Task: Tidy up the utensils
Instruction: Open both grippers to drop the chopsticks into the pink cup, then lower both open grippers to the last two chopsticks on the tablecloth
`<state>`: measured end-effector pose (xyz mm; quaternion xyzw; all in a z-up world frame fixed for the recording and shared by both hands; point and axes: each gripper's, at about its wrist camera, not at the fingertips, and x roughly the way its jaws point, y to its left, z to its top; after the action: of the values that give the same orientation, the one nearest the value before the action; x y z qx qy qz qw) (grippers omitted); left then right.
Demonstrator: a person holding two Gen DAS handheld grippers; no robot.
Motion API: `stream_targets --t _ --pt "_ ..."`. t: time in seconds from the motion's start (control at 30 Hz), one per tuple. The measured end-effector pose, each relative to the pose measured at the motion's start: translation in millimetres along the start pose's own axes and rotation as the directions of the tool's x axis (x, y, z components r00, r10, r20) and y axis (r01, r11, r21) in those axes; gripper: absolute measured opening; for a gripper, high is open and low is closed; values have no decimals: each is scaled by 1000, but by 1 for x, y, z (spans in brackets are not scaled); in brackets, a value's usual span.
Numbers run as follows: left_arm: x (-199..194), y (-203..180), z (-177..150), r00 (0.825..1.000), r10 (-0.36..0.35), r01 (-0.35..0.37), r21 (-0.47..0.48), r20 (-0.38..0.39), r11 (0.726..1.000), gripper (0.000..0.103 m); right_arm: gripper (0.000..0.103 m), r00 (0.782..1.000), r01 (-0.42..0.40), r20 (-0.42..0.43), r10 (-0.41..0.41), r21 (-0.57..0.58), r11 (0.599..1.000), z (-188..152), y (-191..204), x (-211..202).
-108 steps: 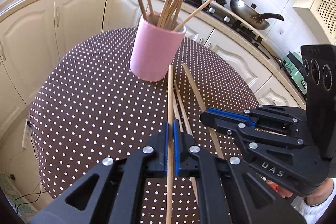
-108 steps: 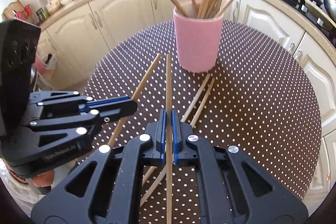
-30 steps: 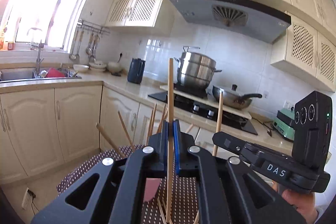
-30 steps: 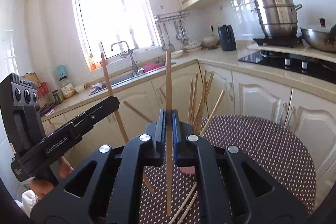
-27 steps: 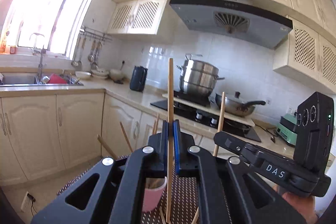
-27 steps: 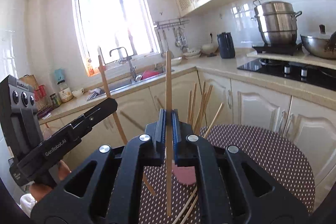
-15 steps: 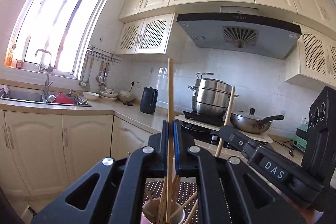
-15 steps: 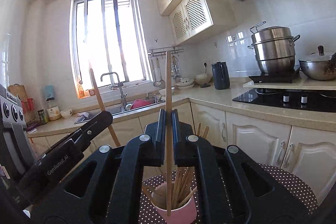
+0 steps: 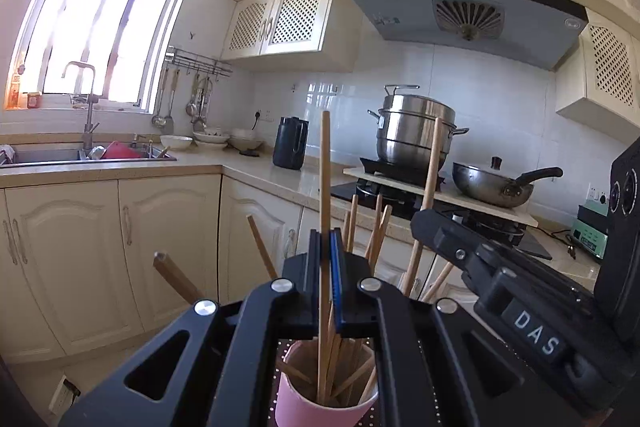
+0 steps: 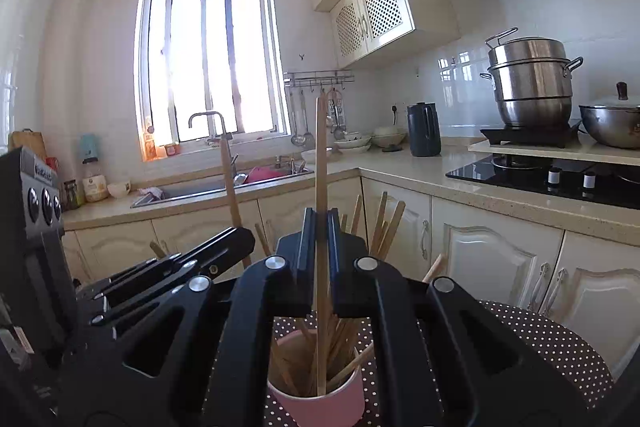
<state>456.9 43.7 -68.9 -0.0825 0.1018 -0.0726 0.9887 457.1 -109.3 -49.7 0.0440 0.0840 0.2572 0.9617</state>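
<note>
My left gripper (image 9: pixel 325 259) is shut on a wooden chopstick (image 9: pixel 325 171) held upright, its lower end inside the pink cup (image 9: pixel 304 409). My right gripper (image 10: pixel 320 239) is shut on another upright chopstick (image 10: pixel 321 155), its lower end also inside the pink cup (image 10: pixel 320 411). The cup holds several other chopsticks leaning outward. Each gripper shows in the other's view: the right one (image 9: pixel 424 223) with its chopstick (image 9: pixel 432 163), the left one (image 10: pixel 244 239) with its chopstick (image 10: pixel 229 179).
The cup stands on a round table with a brown polka-dot cloth (image 10: pixel 552 343). Behind are cream cabinets, a sink (image 9: pixel 80 157), a black kettle (image 9: pixel 290 143), a steel steamer pot (image 9: pixel 418 135) and a wok (image 9: pixel 492 185) on the stove.
Both grippers have lowered their upright chopsticks into the pink cup; the cup and its chopsticks now sit closer below the fingers. Earlier both chopsticks were lifted from the table and tilted upright.
</note>
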Motion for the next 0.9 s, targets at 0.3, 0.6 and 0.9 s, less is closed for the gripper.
stream_targets --t 0.3,0.6,0.9 --pt "-31 9 -6 999 -19 18 -14 -51 1000 47 9 997 47 -62 -47 0 999 -26 -2 -8" --pt "-105 31 -8 998 53 -53 -22 -26 998 64 65 995 96 -16 -96 -27 995 -17 24 -54" --pt "-152 45 -54 998 53 -55 -38 -36 998 67 70 994 108 -37 -107 19 994 -39 47 -104"
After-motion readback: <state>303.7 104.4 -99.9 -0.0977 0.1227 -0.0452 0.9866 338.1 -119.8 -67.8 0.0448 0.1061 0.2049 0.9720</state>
